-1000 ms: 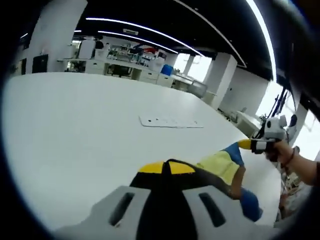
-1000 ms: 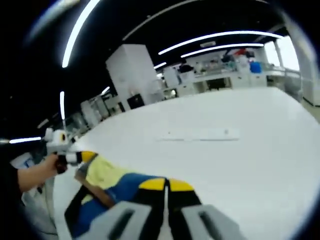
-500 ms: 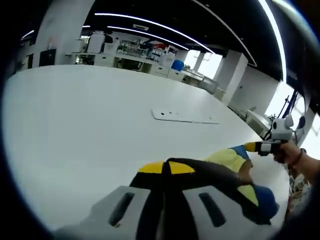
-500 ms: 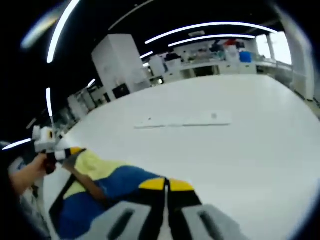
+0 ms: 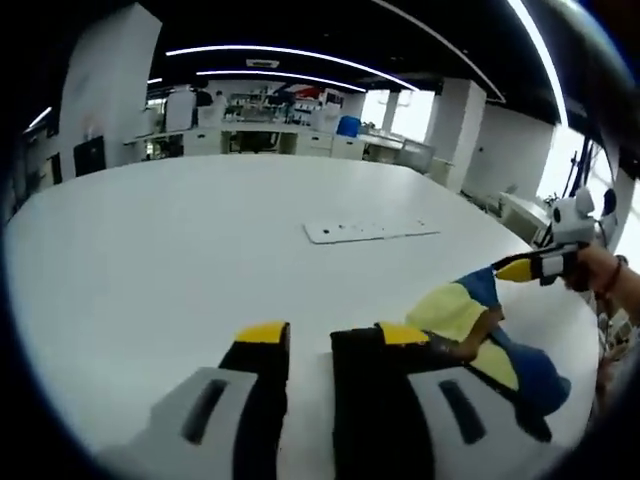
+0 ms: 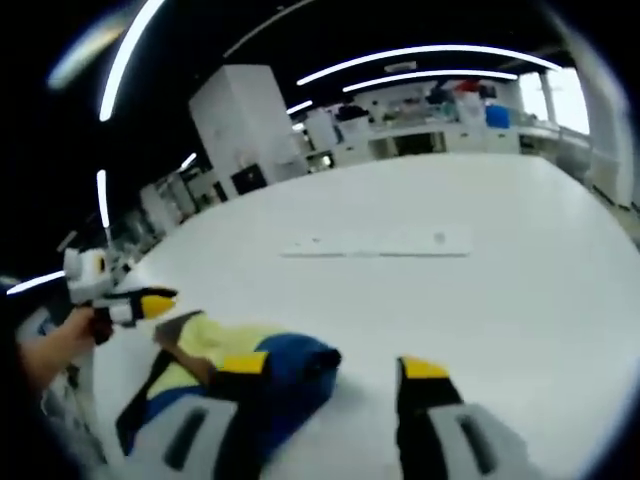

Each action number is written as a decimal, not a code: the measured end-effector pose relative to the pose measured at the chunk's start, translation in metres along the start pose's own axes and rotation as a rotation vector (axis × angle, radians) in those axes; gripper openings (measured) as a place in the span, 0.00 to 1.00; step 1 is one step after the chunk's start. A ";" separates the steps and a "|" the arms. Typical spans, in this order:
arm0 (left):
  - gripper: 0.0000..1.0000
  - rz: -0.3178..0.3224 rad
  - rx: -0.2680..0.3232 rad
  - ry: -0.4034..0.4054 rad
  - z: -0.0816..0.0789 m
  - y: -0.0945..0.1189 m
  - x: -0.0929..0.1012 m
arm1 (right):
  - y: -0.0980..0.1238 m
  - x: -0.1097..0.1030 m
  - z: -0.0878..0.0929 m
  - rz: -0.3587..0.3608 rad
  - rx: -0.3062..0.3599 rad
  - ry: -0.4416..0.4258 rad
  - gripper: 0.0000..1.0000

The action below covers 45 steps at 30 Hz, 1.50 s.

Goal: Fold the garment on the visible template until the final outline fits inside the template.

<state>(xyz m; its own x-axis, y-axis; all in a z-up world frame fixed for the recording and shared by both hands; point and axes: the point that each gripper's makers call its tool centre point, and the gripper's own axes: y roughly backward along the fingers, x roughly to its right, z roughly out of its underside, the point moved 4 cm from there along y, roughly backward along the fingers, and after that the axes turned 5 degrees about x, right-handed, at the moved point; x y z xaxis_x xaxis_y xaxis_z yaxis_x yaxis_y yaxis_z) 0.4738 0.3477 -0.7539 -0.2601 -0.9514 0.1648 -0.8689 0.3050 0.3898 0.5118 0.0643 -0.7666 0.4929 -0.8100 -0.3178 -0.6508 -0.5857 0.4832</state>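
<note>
A: Where is the garment [image 5: 490, 335]?

B: On the white table [image 5: 150, 260], near its edge. It is yellow and blue with dark trim and a brown patch, and it lies bunched in a loose heap. In the left gripper view it sits to the right of the jaws, touching the right-hand jaw. In the right gripper view the garment [image 6: 250, 370] lies low on the left, partly behind the left-hand jaw.

A: And the left gripper [image 5: 330, 335]?

B: Its jaws stand apart, bare table between the yellow tips. They pinch nothing.

A: The right gripper [image 6: 325, 366]?

B: Spread wide too, with table between the tips. The cloth touches one jaw, but nothing is clamped.

A: Can each gripper be seen from the other camera?

B: Yes. The right gripper [image 5: 520, 268] comes in from the right in the left gripper view, held in a hand [image 5: 600, 270], its tip just above the cloth. The left gripper [image 6: 150, 303] shows at the left of the right gripper view, just beside the cloth's yellow end.

A: Anything else on the table?

B: A flat white strip [image 5: 372, 231] lies farther out, well apart from the garment.
</note>
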 end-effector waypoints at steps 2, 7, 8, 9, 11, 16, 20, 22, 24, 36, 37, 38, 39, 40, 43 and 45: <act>0.40 0.014 0.000 -0.005 -0.002 0.004 0.003 | 0.004 -0.008 0.001 -0.029 -0.015 0.022 0.69; 0.47 0.071 0.006 -0.040 -0.006 0.020 0.021 | 0.024 -0.039 0.011 -0.116 -0.066 0.109 0.78; 0.48 0.078 0.014 -0.057 -0.007 0.022 0.023 | 0.025 -0.043 0.011 -0.131 -0.069 0.116 0.80; 0.50 0.090 0.014 -0.073 -0.007 0.026 0.027 | 0.030 -0.052 0.014 -0.158 -0.070 0.128 0.80; 0.51 0.109 0.011 -0.079 -0.006 0.033 0.036 | 0.036 -0.062 0.017 -0.190 -0.075 0.125 0.81; 0.51 0.137 0.023 -0.097 -0.005 0.047 0.051 | 0.049 -0.084 0.025 -0.262 -0.089 0.114 0.79; 0.50 0.149 0.031 -0.106 -0.004 0.059 0.062 | 0.059 -0.099 0.033 -0.301 -0.106 0.136 0.77; 0.50 0.169 0.032 -0.111 -0.002 0.064 0.071 | 0.062 -0.104 0.038 -0.315 -0.117 0.168 0.76; 0.49 0.187 0.031 -0.098 0.001 0.068 0.077 | 0.068 -0.113 0.047 -0.324 -0.133 0.207 0.75; 0.45 0.232 -0.014 -0.106 0.029 0.089 0.102 | 0.082 -0.135 0.082 -0.339 -0.192 0.338 0.56; 0.45 0.241 -0.017 -0.108 0.031 0.091 0.106 | 0.083 -0.136 0.083 -0.339 -0.192 0.341 0.54; 0.45 0.243 -0.021 -0.112 0.033 0.091 0.107 | 0.084 -0.137 0.085 -0.338 -0.190 0.349 0.53; 0.45 0.249 -0.030 -0.121 0.037 0.092 0.110 | 0.084 -0.139 0.087 -0.337 -0.188 0.353 0.52; 0.44 0.251 -0.033 -0.125 0.039 0.093 0.114 | 0.085 -0.140 0.088 -0.338 -0.188 0.358 0.50; 0.44 0.263 -0.049 -0.133 0.047 0.094 0.120 | 0.085 -0.139 0.091 -0.322 -0.180 0.383 0.44; 0.42 0.269 -0.067 -0.143 0.055 0.094 0.126 | 0.086 -0.140 0.092 -0.315 -0.173 0.394 0.41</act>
<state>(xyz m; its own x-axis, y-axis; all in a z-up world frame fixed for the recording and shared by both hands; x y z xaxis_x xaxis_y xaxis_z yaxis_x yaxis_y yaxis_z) 0.3359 0.2545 -0.7460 -0.5378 -0.8309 0.1430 -0.7324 0.5444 0.4089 0.3336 0.1242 -0.7553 0.8503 -0.5030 -0.1549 -0.3479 -0.7579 0.5518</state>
